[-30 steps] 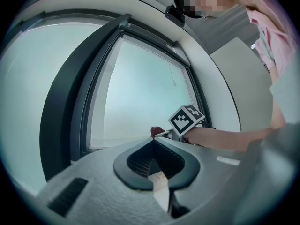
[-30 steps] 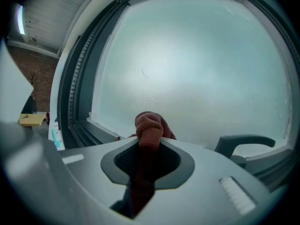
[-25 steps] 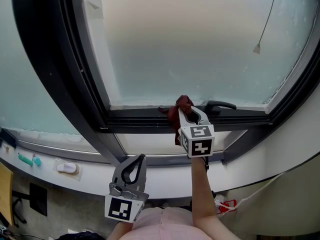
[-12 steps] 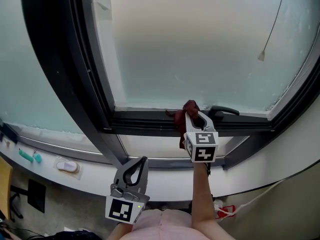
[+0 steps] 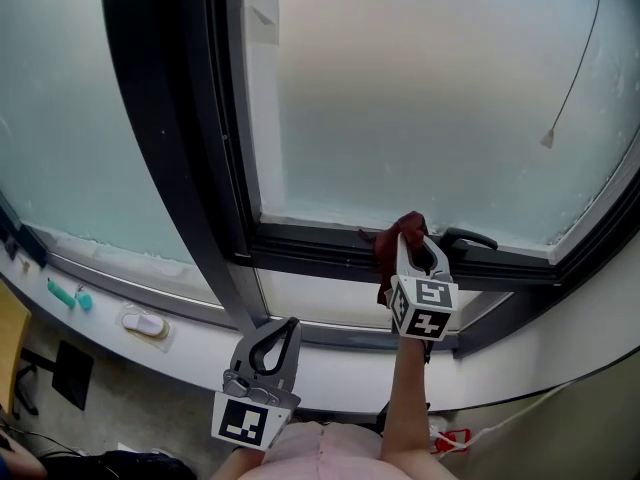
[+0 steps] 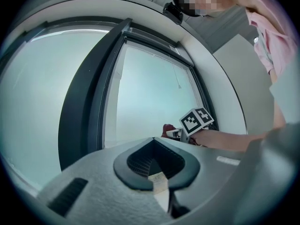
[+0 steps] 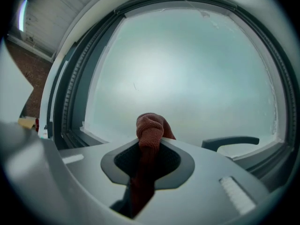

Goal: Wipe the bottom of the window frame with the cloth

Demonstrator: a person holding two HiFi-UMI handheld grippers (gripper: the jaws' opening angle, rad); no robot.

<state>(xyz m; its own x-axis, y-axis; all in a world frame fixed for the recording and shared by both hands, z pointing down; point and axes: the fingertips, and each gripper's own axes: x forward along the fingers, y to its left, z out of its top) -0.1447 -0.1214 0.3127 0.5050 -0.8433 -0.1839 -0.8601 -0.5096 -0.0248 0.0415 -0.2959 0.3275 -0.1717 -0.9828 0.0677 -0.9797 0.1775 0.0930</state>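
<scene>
Left gripper (image 5: 276,334) sits low by the person's body, tilted up toward the sill, its jaws pressed together on nothing. Right gripper (image 5: 416,252) reaches forward on an outstretched forearm, jaws clamped on the dark red cloth (image 5: 398,234) — its bunched end rests against the bottom rail of the window frame (image 5: 310,249), just left of the black handle (image 5: 468,238). Farther right, a cord pull (image 5: 547,139) hangs before the frosted glass.

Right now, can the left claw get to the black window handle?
Probably not from there. The left claw hangs low, short of the window frame, and the right claw, holding the red cloth, sits between it and the handle.
</scene>
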